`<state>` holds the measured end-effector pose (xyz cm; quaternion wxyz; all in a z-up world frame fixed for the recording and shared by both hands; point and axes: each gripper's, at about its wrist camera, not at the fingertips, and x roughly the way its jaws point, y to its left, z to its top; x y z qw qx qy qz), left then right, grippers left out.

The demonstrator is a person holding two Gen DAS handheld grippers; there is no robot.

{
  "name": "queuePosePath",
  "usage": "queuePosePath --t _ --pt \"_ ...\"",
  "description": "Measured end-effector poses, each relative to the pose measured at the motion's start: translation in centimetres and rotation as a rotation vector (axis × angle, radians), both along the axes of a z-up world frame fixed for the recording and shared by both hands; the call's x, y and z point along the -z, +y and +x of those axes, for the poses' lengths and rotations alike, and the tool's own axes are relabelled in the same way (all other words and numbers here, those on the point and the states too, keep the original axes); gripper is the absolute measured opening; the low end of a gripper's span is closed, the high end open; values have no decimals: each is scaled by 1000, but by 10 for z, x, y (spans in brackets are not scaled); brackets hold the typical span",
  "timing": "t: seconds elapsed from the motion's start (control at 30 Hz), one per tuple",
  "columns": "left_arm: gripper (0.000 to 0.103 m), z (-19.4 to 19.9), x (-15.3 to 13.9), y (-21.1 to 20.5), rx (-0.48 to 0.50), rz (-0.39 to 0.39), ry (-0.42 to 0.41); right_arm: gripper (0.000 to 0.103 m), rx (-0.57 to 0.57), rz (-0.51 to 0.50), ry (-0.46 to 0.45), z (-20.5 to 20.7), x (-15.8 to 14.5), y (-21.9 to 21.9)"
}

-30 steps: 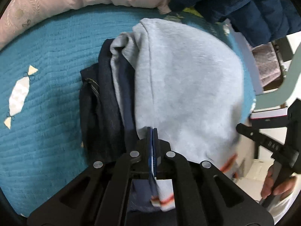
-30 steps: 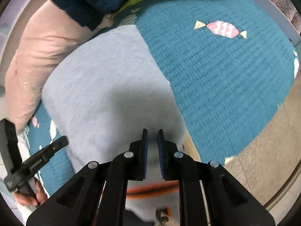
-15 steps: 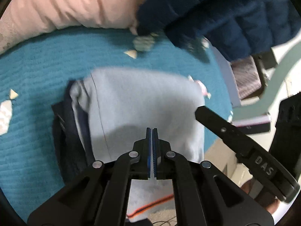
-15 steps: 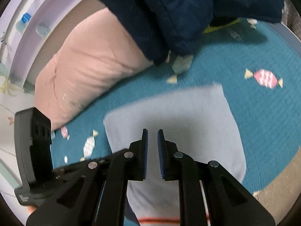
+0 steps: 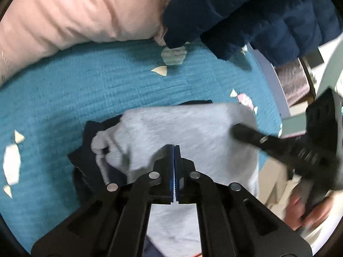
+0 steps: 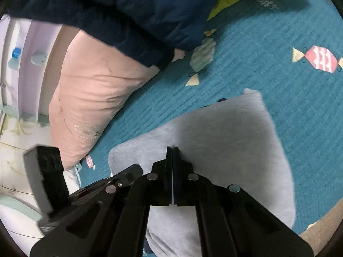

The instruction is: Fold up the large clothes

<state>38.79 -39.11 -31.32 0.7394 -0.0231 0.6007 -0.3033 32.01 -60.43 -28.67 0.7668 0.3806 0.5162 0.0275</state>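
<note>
Left wrist view: left claw (image 5: 174, 150) clenched on grey sweatshirt (image 5: 193, 128) hem, right claw (image 6: 172, 150) clamping it too, readying next fold.

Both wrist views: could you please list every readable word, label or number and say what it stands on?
Nothing is legible in either view.
Lettering on the right tool, whose jaws have just closed, cloth between them unclear: motion-blurred, unreadable.
Embroidered mark on the pink pillow: too faint to read.
Pale print on the teal quilt: too blurred to read.
</note>
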Motion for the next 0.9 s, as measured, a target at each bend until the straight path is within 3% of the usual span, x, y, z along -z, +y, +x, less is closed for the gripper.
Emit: queuePosePath --t 0.07,0.17,0.23,0.37,0.5,0.6,0.7,0.77,0.83,0.9 --pt "2 -3 1 4 6 33 -14 0 13 -11 4 -7 -6 -8" --pt "2 -6 -1 11 4 88 -44 0 77 -178 83 -19 -10 -21" --pt "2 -10 -6 15 -4 93 -44 0 93 -169 110 -30 -7 -28" --pt "3 -29 -21 14 6 32 -28 5 102 -157 66 -51 -25 -18" --pt "3 -55 -25 3 39 -46 18 6 -24 -153 -4 -62 -45 19" --pt "3 -73 -13 0 45 -21 13 6 -92 -128 54 -65 -30 48" --pt "2 -84 15 3 48 15 66 6 -124 -156 124 -71 -7 59" --pt "2 -88 23 12 44 -28 55 0 -111 -174 190 -81 18 53" --pt "2 -90 24 17 63 -39 61 0 -109 -113 157 -91 26 39" --pt "2 -95 20 23 119 -28 37 0 -72 -117 157 -104 23 21"
